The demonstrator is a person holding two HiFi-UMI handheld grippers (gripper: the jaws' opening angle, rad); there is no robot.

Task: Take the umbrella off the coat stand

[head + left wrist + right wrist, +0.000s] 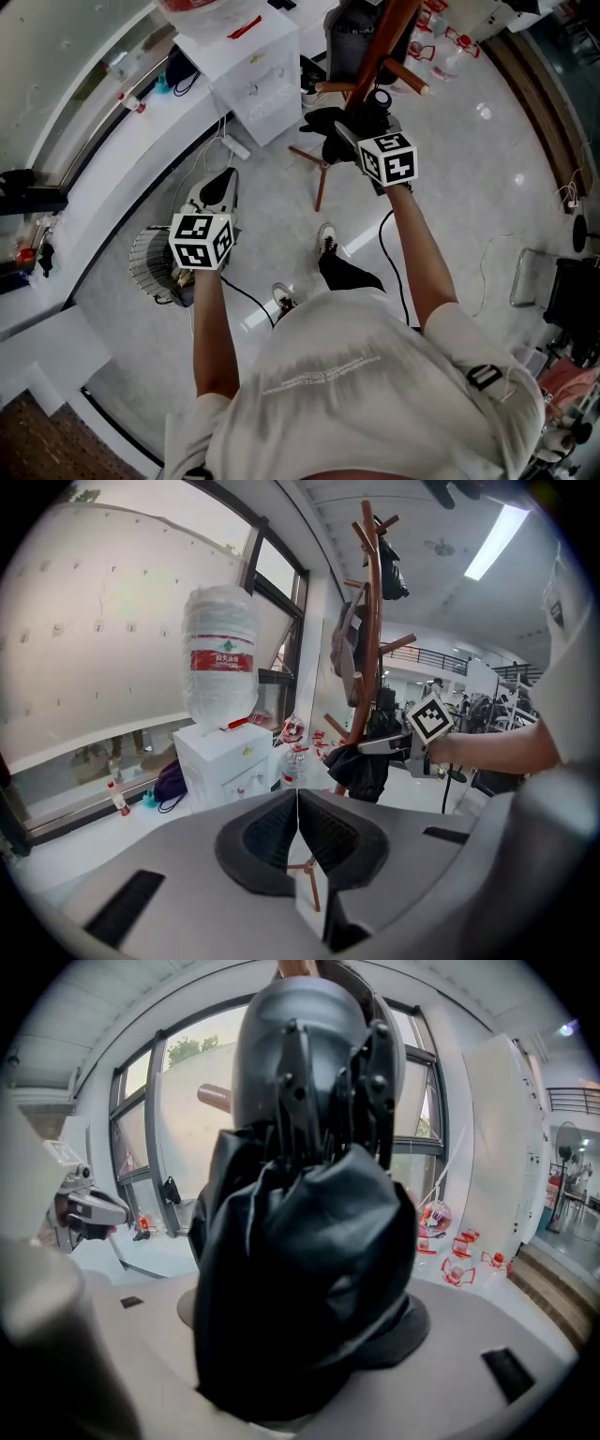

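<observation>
Coat stand [371, 621] of reddish wood is the biggest thing here, rising beside a white water dispenser [230, 761]. The black folded umbrella [300, 1279] hangs low on the stand, bunched against its pole. The right gripper [354, 136] is clamped on the umbrella, whose fabric fills the space between the jaws. The left gripper [298, 822] hangs well apart from the stand, its jaws pressed together on nothing.

By my judgement the grasp is made and the lift-off is the step in hand. Next the umbrella must be raised and drawn clear of whatever peg holds it, without snagging the other pegs.

The right gripper view shows the umbrella's rib tips and the bite on the fabric, but hardly any of the stand. The left gripper view shows the whole stand and where the umbrella hangs. The head view shows both arms and the stand's feet on the floor.
</observation>
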